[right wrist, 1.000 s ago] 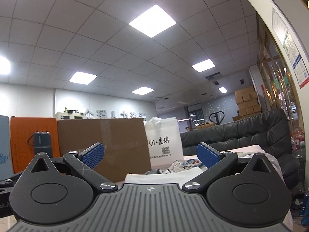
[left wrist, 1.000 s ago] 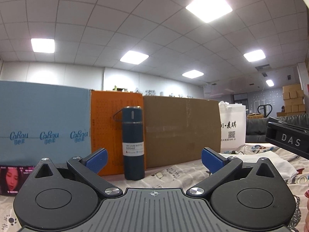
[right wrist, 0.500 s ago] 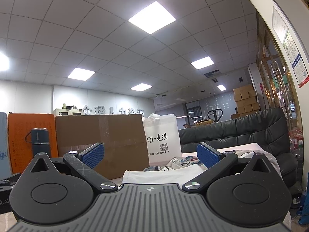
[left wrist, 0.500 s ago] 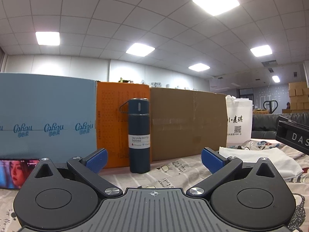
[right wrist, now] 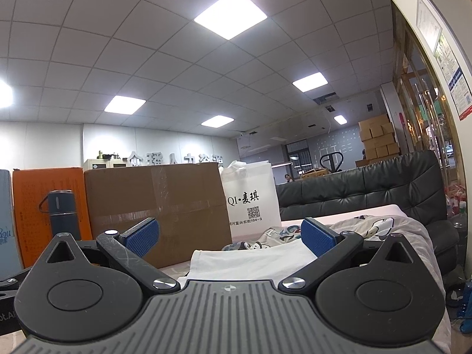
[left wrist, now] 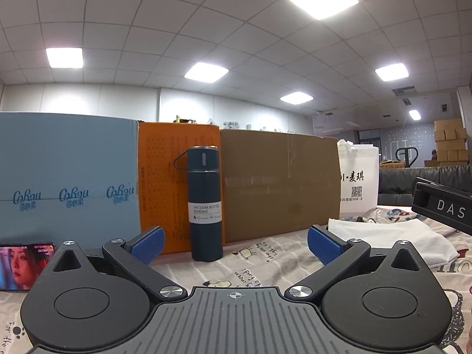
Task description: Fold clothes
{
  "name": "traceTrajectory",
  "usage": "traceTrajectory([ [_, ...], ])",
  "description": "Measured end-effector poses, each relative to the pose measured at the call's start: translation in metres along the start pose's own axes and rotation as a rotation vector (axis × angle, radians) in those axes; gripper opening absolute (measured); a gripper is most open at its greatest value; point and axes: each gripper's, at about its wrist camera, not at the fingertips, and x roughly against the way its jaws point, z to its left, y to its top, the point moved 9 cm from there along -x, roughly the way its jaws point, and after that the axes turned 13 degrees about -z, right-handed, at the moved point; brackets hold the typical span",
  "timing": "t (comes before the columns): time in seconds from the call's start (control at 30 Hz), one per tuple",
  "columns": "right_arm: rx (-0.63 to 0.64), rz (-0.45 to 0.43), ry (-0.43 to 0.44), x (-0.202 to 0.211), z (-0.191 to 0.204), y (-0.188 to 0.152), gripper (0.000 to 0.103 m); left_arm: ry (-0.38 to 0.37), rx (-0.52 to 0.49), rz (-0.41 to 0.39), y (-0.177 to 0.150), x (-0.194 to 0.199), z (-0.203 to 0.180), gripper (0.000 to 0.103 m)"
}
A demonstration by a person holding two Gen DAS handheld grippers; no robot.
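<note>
Both grippers are hovering low over the tabletop, which is covered by a printed cloth, and are facing a row of boxes. The left gripper is holding its jaws spread wide with nothing between them; the right gripper is likewise standing wide open and empty.

The white garment is lying flat directly ahead of the right gripper, just beyond its fingertips, and to the right of the left gripper. A second, cartoon-printed garment is lying behind it, near the white bag.

The step in hand appears to be the approach to a first grasp. To do it well, each gripper should probably be lowering onto a separate corner or hem of the white garment, pinching a single layer only, and keeping clear of the vacuum bottle standing upright before the orange box.

The white garment's long axis is seemingly running left to right across both views, with its near edge facing the grippers; which end is the collar cannot be told.
</note>
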Motion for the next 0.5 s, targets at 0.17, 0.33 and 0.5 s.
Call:
traceTrajectory([
  [0.17,-0.01,-0.002,-0.003,-0.0003,-0.0045,0.0008,0.103,0.0,0.004,0.0,0.0003,0.0003,0.0014,0.103],
  [0.33,-0.014,-0.003,-0.003,0.0003,-0.006,0.0016,0.103,0.0,0.009,-0.002,0.0002,0.0002,0.0024,0.103],
  [0.5,-0.021,-0.006,-0.005,0.0006,-0.0064,0.0019,0.103,0.0,0.01,-0.003,0.0002,-0.0004,0.0024,0.103],
])
